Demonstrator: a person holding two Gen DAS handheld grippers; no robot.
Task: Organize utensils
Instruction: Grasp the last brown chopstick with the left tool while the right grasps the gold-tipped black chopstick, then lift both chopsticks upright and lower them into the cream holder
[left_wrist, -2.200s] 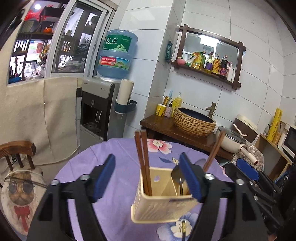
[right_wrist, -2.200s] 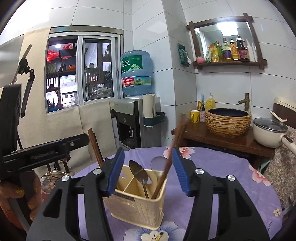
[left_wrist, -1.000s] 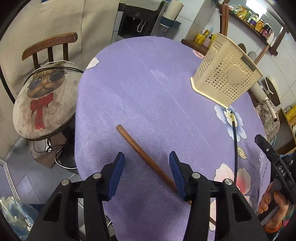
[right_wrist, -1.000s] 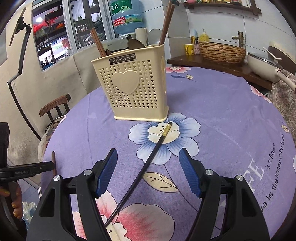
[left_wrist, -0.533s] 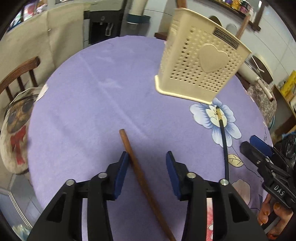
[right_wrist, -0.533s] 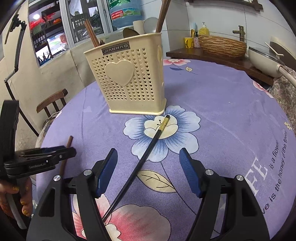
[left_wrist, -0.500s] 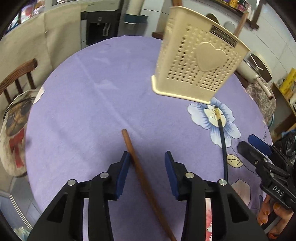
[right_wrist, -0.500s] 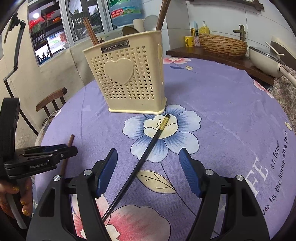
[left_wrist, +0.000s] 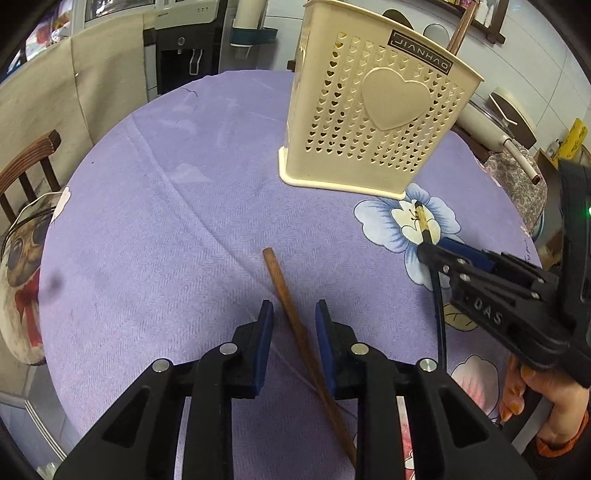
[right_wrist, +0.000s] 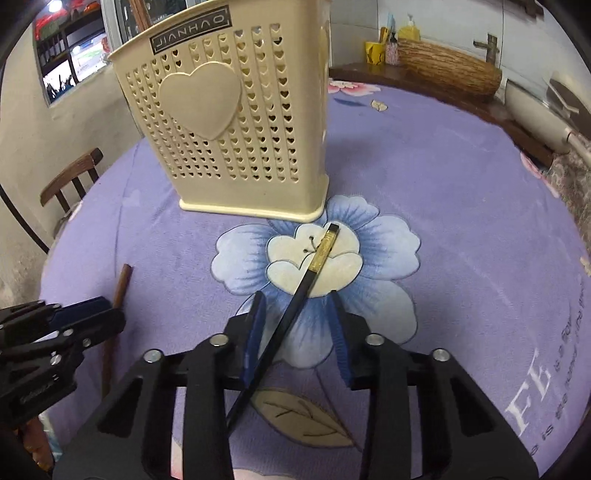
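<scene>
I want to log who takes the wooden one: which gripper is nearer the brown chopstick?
Left. The left gripper straddles the brown chopstick, its jaws closing around it. The right gripper is off to the side, straddling the black chopstick.

Evenly lit indoors, soft diffuse light, faint shadows under the cream utensil basket (left_wrist: 373, 110) and on the purple tablecloth (right_wrist: 461, 229), strong fisheye bending with dark vignetted corners, sharp centre, slightly blurred edges, bright window glare upper left.
</scene>
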